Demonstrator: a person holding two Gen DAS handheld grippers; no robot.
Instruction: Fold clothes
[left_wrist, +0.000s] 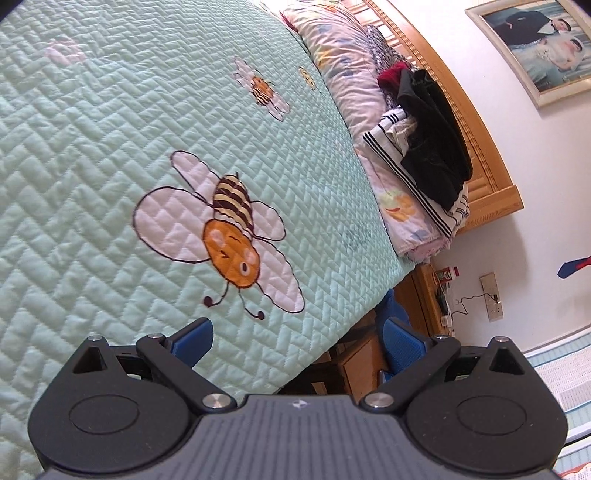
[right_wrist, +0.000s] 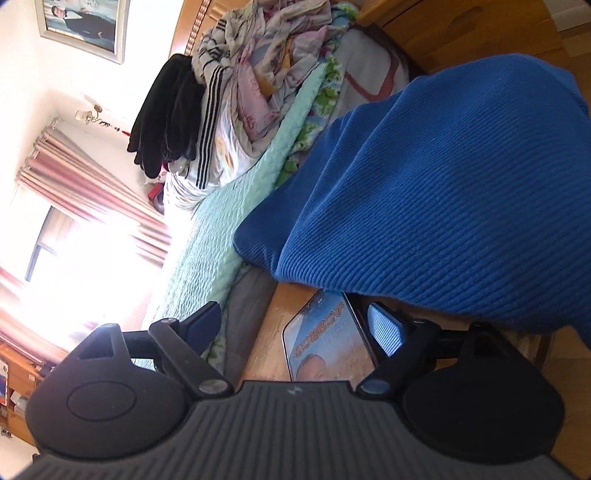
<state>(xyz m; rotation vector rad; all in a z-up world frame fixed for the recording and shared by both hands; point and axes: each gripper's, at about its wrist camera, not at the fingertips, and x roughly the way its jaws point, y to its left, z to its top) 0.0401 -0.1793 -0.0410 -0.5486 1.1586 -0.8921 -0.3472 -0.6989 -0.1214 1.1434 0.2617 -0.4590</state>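
Blue garment (right_wrist: 424, 177), edges cut off

Daylit room, bright overall. Right wrist view: window (right_wrist: 74, 258) at 9 o'clock blown out to white, glare washing over the curtains (right_wrist: 92, 192) & nearby wall; gripper body in shade. Left wrist view evenly lit, sharp, soft shadows only. Both: strong fisheye bend, dark corners, slight blur toward edges.

Bedroom, white walls (left_wrist: 461, 48). Bed with mint quilted bee-print cover (left_wrist: 110, 166), wooden headboard (left_wrist: 480, 147). Framed photo (left_wrist: 532, 44) on wall above. Wooden nightstand (left_wrist: 432, 295) beside bed. Bright window (right_wrist: 81, 254), pink curtains (right_wrist: 85, 181). Wall socket (left_wrist: 493, 295) with cable.
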